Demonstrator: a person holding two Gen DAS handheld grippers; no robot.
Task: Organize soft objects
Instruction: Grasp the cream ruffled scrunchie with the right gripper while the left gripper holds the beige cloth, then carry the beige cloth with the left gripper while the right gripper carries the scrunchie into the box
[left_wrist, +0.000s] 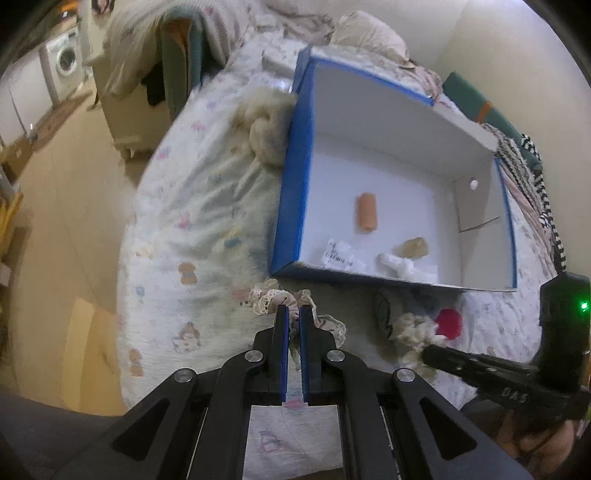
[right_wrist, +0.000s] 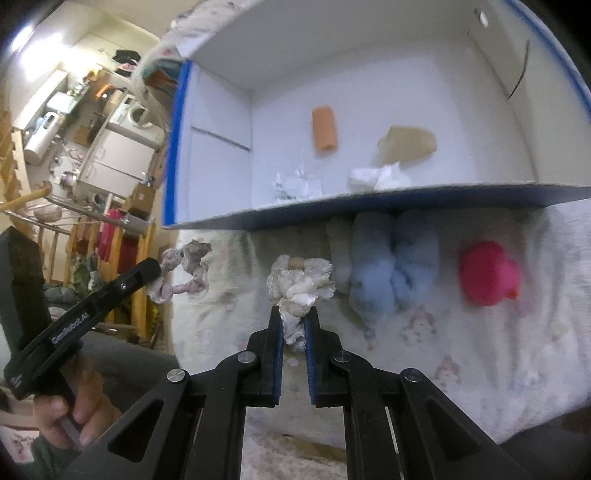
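Observation:
A blue box (left_wrist: 291, 177) with a white inside lies on the bed; it also shows in the right wrist view (right_wrist: 406, 201). It holds an orange roll (left_wrist: 366, 212) (right_wrist: 324, 128), a tan piece (left_wrist: 415, 246) (right_wrist: 408, 143), a white wad (left_wrist: 400, 265) (right_wrist: 380, 177) and a clear packet (left_wrist: 340, 254) (right_wrist: 295, 184). My left gripper (left_wrist: 294, 308) is shut on a pinkish lace scrunchie (left_wrist: 280, 300) (right_wrist: 184, 271). My right gripper (right_wrist: 294, 312) is shut on a white lace scrunchie (right_wrist: 299, 286) (left_wrist: 413, 332). A light blue fluffy scrunchie (right_wrist: 391, 266) and a red soft ball (right_wrist: 487, 273) (left_wrist: 448, 321) lie in front of the box.
A cream fluffy scrunchie (left_wrist: 266, 127) lies against the box's left wall. Crumpled bedding and a pillow (left_wrist: 365, 33) are beyond the box, striped cloth (left_wrist: 535, 173) to its right. The bed edge drops to the floor (left_wrist: 66, 206) at left.

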